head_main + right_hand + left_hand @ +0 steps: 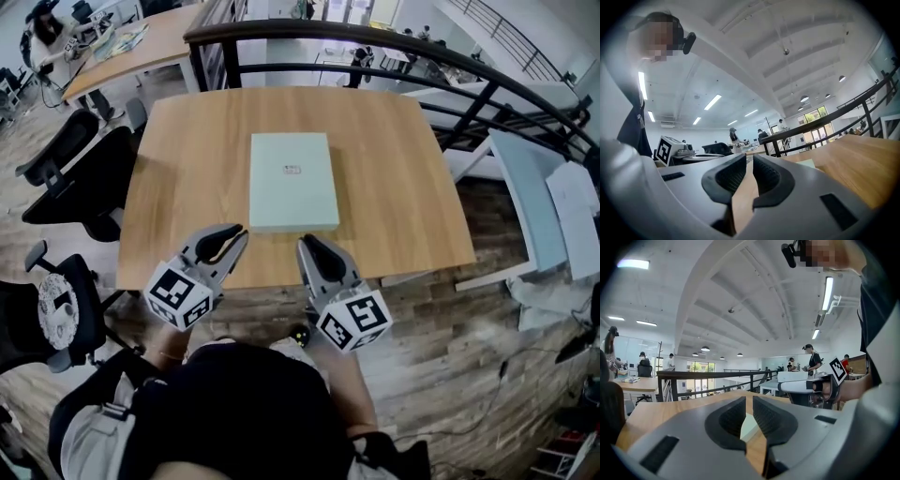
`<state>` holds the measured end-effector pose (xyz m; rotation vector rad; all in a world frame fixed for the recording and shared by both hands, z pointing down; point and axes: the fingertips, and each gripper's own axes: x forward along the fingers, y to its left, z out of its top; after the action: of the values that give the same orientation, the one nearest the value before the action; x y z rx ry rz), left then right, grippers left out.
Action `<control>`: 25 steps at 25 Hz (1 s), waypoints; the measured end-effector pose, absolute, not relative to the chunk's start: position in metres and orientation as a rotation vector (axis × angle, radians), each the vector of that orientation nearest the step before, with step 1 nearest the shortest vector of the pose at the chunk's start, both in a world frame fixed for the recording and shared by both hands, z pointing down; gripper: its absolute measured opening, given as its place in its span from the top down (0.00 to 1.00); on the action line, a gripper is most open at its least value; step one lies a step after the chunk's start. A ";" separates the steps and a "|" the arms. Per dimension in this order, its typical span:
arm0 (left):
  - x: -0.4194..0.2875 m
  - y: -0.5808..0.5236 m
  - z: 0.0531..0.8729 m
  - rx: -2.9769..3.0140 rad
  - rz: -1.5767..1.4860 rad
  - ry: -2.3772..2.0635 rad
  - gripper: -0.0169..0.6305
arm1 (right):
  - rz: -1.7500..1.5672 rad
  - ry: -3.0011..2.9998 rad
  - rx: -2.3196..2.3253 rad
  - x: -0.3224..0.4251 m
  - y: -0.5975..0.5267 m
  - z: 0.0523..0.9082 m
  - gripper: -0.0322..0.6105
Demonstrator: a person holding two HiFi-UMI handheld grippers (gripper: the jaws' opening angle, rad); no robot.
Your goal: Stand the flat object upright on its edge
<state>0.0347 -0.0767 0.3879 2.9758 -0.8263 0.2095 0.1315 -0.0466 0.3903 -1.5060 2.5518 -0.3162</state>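
Wooden table (pixel 187 178), square top, seen from above. Flat box (pixel 293 181), pale green, lies on its broad face near the middle of the table, long sides running away from the person. A small label (pixel 292 170) sits on its top face; the print is too small to read.

Left gripper (pixel 232 236) is over the near edge of the table, tips aimed toward the box's near left corner, close to it but apart. Its jaws are drawn almost together with only a thin slit between them, and nothing is gripped; table wood and a sliver of the pale box show through the slit.

Right gripper (pixel 307 246) is also at the near edge, tips just short of the box's near side, not touching. Jaws clenched, nothing between the pads, bare tabletop beyond.

Each gripper carries a marker cube (pixel 178 293) at its rear. Dark railing (pixel 375 47) curves behind the table's far side. Office chairs (pixel 84 178) stand to the left.
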 end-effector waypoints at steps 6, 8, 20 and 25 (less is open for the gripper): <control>0.061 -0.078 0.394 2.945 0.216 -0.890 0.89 | -0.343 2.589 -1.451 0.160 -0.049 0.398 0.89; 0.070 -0.078 0.396 2.934 0.220 -0.908 0.89 | -0.349 2.607 -1.434 0.168 -0.049 0.402 0.89; 0.086 -0.084 0.401 2.902 0.256 -0.998 0.89 | -0.345 2.633 -1.396 0.197 -0.064 0.409 0.89; 0.088 -0.093 0.404 2.887 0.261 -1.014 0.89 | -0.338 2.624 -1.405 0.204 -0.075 0.412 0.89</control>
<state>0.0885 -0.0932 0.4036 2.8867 -1.0137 0.2613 0.2043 -0.0752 0.4120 -1.4051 2.6244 -0.3377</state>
